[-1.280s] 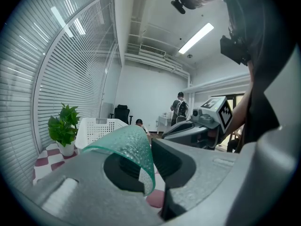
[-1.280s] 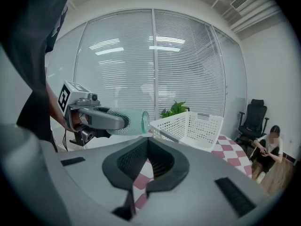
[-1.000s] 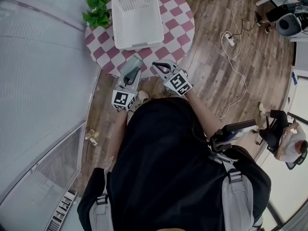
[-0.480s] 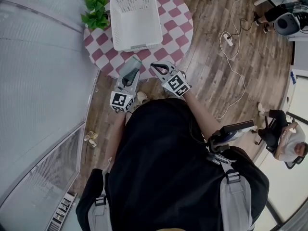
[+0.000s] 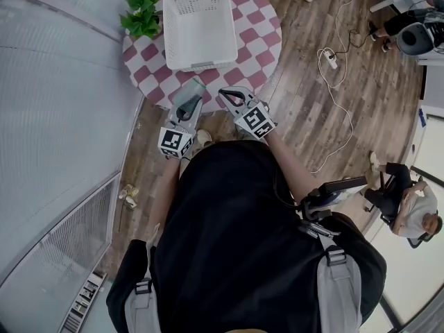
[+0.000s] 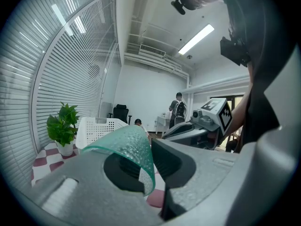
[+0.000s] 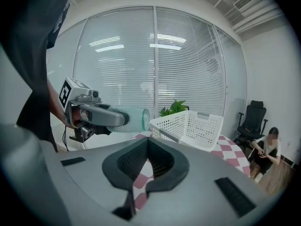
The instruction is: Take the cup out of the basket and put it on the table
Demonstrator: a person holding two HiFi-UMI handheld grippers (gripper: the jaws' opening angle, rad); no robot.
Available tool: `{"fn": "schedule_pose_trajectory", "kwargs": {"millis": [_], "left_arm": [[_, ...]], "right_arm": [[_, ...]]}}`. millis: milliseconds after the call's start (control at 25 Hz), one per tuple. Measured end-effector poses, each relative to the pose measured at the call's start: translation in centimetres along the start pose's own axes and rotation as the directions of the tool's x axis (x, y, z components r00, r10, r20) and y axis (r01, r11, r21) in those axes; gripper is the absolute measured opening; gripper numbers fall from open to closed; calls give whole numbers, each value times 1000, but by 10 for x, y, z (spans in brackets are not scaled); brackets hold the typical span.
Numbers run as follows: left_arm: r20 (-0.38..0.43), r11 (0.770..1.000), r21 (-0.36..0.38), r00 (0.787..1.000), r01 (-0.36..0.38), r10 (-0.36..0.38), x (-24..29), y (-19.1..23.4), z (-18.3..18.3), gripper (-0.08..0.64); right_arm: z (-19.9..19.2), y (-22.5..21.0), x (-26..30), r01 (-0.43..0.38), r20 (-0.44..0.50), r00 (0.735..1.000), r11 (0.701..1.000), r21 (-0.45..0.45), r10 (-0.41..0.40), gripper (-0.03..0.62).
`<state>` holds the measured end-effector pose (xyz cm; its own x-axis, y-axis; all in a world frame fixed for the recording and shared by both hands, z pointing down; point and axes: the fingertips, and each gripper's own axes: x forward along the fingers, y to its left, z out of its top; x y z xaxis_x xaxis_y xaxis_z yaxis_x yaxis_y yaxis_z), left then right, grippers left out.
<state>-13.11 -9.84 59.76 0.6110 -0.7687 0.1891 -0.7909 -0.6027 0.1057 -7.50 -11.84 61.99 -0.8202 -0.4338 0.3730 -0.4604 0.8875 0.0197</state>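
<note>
My left gripper [image 5: 186,105] is shut on a translucent green cup [image 5: 189,93], which it holds on its side over the near edge of the round checkered table [image 5: 262,39]. In the left gripper view the cup [image 6: 128,146] sits between the jaws, its wall pinched. The right gripper view shows the cup [image 7: 130,118] sticking out of the left gripper [image 7: 101,117] toward the white basket [image 7: 188,126]. That basket [image 5: 171,41] stands empty on the table. My right gripper [image 5: 233,97] is shut and holds nothing, just right of the cup.
A potted plant [image 5: 142,12] stands at the table's far left beside the basket. Window blinds run along the left. A power strip and cable [image 5: 330,55] lie on the wooden floor to the right. A person [image 5: 411,210] sits at the right edge.
Both grippers and the cup hold nearly the same place. The head view has shifted slightly, so the table and basket sit a little higher and more to the right.
</note>
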Motion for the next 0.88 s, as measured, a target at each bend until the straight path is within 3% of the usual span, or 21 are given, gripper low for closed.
{"fn": "schedule_pose_trajectory", "kwargs": {"millis": [880], "left_arm": [[-23, 1000, 16, 1000, 20, -20, 6, -6, 1, 48]], "right_arm": [[-1, -7, -4, 13, 6, 1000, 1000, 9, -13, 11]]}}
